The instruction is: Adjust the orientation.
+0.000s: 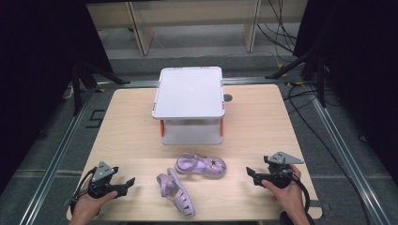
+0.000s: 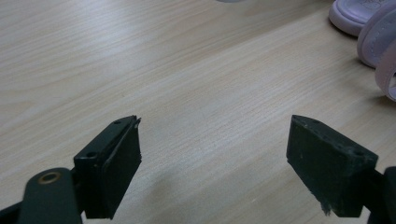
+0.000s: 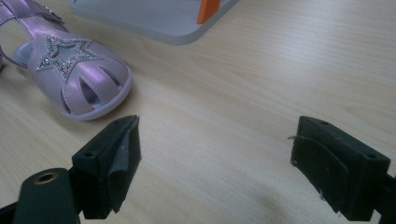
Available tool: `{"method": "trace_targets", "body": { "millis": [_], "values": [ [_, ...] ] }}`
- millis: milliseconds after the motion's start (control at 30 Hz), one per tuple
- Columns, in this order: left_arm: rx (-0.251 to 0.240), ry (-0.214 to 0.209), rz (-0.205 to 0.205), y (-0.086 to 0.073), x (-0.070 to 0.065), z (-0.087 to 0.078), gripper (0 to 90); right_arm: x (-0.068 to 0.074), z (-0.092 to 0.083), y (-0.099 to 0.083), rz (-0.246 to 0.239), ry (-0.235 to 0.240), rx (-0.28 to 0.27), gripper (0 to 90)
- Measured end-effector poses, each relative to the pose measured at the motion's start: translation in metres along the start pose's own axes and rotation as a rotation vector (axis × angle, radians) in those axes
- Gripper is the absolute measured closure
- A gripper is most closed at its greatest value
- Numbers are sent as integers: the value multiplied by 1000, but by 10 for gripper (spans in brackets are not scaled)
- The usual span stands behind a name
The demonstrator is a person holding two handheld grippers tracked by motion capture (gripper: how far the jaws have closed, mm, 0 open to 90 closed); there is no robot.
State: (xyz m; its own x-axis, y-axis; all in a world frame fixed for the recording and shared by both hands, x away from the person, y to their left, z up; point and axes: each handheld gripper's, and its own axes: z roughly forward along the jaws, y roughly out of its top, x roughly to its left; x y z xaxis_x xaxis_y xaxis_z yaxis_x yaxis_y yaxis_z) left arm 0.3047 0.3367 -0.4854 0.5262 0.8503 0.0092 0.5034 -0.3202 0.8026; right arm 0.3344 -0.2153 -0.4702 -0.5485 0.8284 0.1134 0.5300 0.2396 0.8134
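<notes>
Near edge of the wooden table (image 1: 126,126): both hand-held grippers rest low over the surface, each gripped by a hand coming in from the bottom of the high view. Landmark for all positions: the white box (image 1: 188,92).

Left gripper (image 1: 127,183): nearer than the box and well off to its left. Jaws spread wide, nothing between them; bare wood grain under the gap in the left gripper view. Left hand (image 1: 89,204) wraps the body.

Right gripper (image 1: 251,174): nearer than the box and well to its right. Jaws likewise wide apart and empty. Right hand (image 1: 286,194) holds it from behind.

Between the two grippers, nearer than the box:
- Tipped sandal (image 1: 176,193), lilac, lying on its side, nearest the table edge, slightly left of the box's centre line.
- Upright sandal (image 1: 202,165), lilac, sole down, just in front of the box, toe toward the right gripper. Glittery star on the toe cap, clear in the right gripper view (image 3: 77,79).
The two sandals lie close together; contact cannot be judged.

Box itself: mid-table, white lid on, orange clips at the front corners.

Beyond the table: wooden frame legs and trailing black cables on a grey floor.
</notes>
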Motion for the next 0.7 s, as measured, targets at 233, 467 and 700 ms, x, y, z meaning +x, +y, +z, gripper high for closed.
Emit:
{"method": "trace_targets", "body": {
  "millis": [233,467,700],
  "values": [
    [2,3,4,0,0,1,173,6,3,1,-26,23,6,172],
    [9,-2,13,0,-1,2,173,16,6,5,-64,37,2,193],
    [9,-4,17,1,-1,2,173,33,17,12,-83,71,9,187]
  ]
}}
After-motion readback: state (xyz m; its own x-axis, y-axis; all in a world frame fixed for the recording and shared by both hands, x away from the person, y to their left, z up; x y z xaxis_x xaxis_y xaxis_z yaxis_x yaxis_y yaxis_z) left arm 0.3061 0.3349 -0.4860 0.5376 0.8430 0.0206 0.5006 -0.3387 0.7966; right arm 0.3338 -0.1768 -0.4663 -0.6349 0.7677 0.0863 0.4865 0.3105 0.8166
